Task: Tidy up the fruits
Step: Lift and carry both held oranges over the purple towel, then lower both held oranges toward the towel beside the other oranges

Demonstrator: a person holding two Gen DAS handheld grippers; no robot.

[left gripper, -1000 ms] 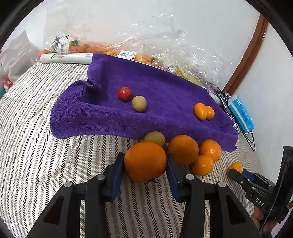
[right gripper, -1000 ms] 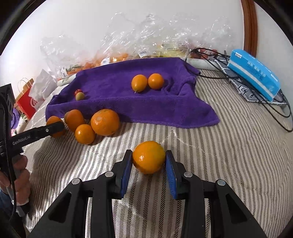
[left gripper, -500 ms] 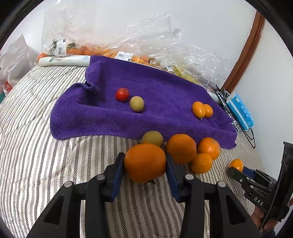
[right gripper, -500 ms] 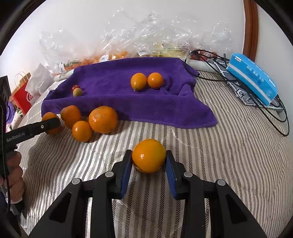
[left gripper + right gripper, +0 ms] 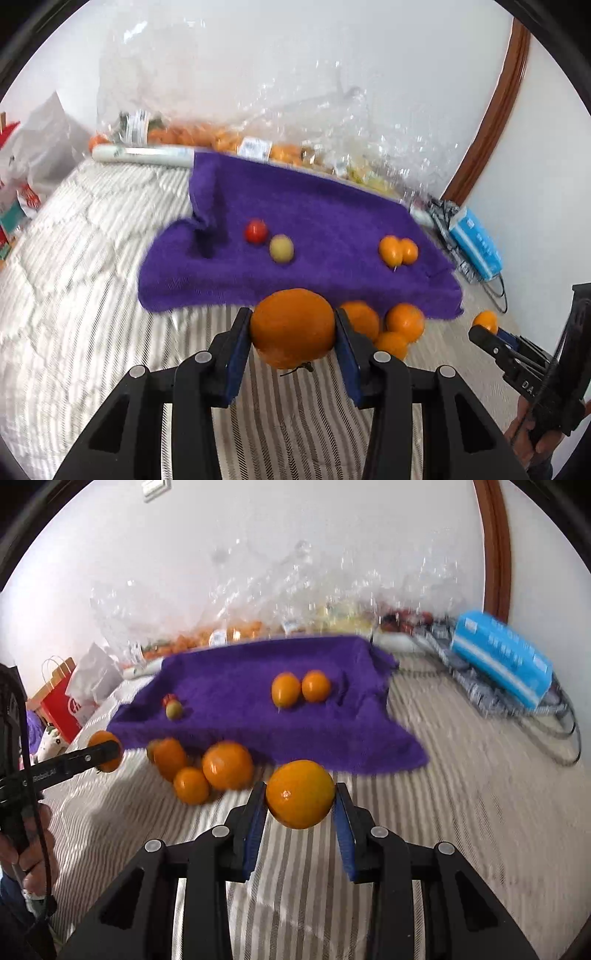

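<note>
Left wrist view: the left gripper is angled downward, clamped on a large orange held clear above the striped bed, before the purple towel; the right gripper, likewise tilted, is closed on a smaller orange. "GenRobot.AI" is partly legible on the left gripper's finger in the right wrist view.

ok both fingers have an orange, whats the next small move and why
Probably carry both toward the purple towel: the left gripper grips a large orange, the right gripper a smaller orange, and two small oranges already sit there.
</note>
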